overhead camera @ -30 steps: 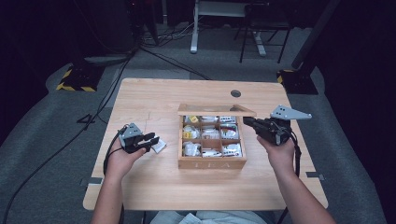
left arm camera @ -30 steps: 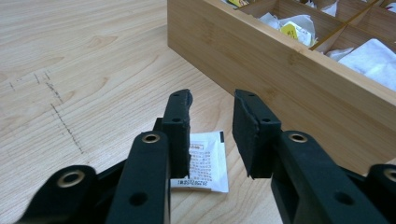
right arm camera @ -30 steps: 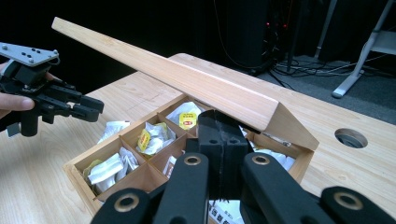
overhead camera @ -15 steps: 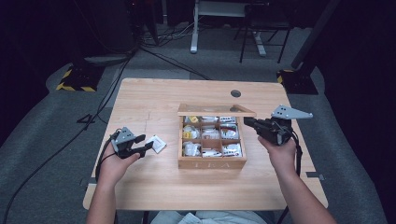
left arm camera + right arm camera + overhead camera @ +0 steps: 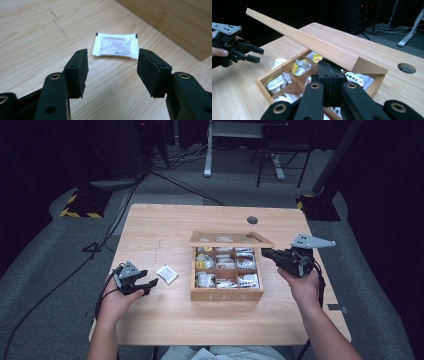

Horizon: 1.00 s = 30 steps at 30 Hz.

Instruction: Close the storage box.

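Observation:
A white tea sachet point(image 5: 166, 274) lies flat on the table left of a wooden tea box point(image 5: 227, 294). The box's compartments hold several sachets, and its lid point(image 5: 231, 239) stands raised. My left gripper point(image 5: 150, 282) is open, a short way left of the loose sachet and apart from it. In the left gripper view the sachet point(image 5: 115, 45) lies beyond the spread jaws of that gripper point(image 5: 112, 67). My right gripper point(image 5: 265, 253) is shut at the box's right side. In its own view the right gripper point(image 5: 328, 67) sits just under the lid point(image 5: 307, 42); contact is unclear.
The box's wooden wall point(image 5: 170, 22) rises at the upper right of the left gripper view. A round cable hole point(image 5: 252, 220) sits in the table behind the box. Dark floor with cables and desk legs point(image 5: 210, 150) lies beyond the table.
My left gripper has drawn back to the left and toward the person, leaving the sachet lying on the table. The right gripper and the lid have stayed put.

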### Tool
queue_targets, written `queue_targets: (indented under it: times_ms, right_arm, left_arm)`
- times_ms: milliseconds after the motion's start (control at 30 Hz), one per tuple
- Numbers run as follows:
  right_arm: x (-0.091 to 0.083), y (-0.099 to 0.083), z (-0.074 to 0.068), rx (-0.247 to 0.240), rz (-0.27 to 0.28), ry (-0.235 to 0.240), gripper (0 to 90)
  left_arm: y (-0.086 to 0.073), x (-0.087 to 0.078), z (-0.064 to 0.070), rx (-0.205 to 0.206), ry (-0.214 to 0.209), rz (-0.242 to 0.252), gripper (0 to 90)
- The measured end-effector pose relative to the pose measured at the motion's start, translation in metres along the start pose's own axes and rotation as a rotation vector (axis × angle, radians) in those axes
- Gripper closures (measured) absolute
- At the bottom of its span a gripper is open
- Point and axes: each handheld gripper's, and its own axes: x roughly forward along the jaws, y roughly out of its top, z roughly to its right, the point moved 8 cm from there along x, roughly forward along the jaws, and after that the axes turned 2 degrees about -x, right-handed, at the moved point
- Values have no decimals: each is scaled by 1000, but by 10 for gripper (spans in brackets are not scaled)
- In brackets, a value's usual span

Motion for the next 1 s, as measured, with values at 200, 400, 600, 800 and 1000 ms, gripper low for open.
queue_targets:
  times_ms: [200, 400, 600, 800, 1000]
  right_arm:
    - [-1, -2, -1, -3, -17, 10, 897]
    - [-1, -5, -2, -2, -38, 16, 897]
    - [-2, -6, -3, -5, -49, 18, 897]
    - [-6, -7, -3, -8, -53, 11, 897]
    - [-7, -8, -4, -16, -71, 5, 897]
  left_arm:
    - [-15, 4, -9, -2, 23, -75, 390]
    - [-25, 7, -17, -15, 41, -107, 376]
    - [-29, 10, -20, -14, 45, -110, 367]
    - [-29, 12, -21, -2, 47, -95, 321]
    - [-30, 12, -22, 4, 52, -101, 309]
